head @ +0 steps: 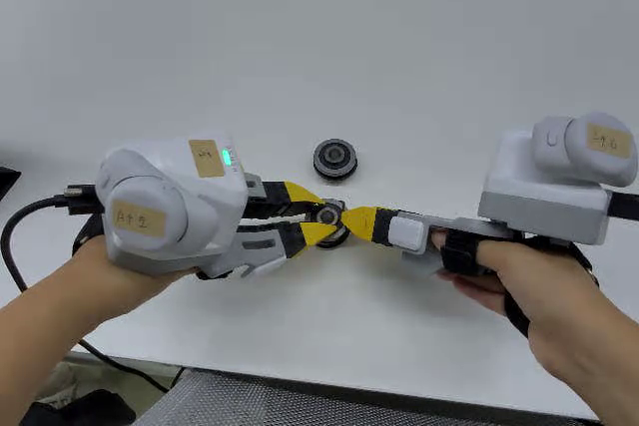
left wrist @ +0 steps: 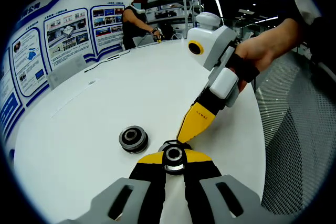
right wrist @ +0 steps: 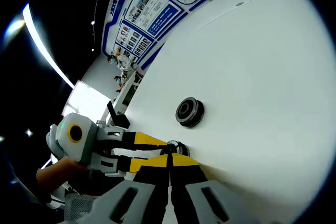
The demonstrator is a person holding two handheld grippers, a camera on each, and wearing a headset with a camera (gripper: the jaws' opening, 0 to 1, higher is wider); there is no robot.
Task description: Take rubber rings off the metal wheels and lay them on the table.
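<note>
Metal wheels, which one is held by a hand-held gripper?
The nearer wheel, clamped in the left hand-held gripper; the other wheel lies alone on the table behind it.

The white surface (head: 449,77) is smooth and slightly glossy; the centre wheel (head: 335,158) is shiny metal, its ring (head: 318,160) matt black rubber.
</note>
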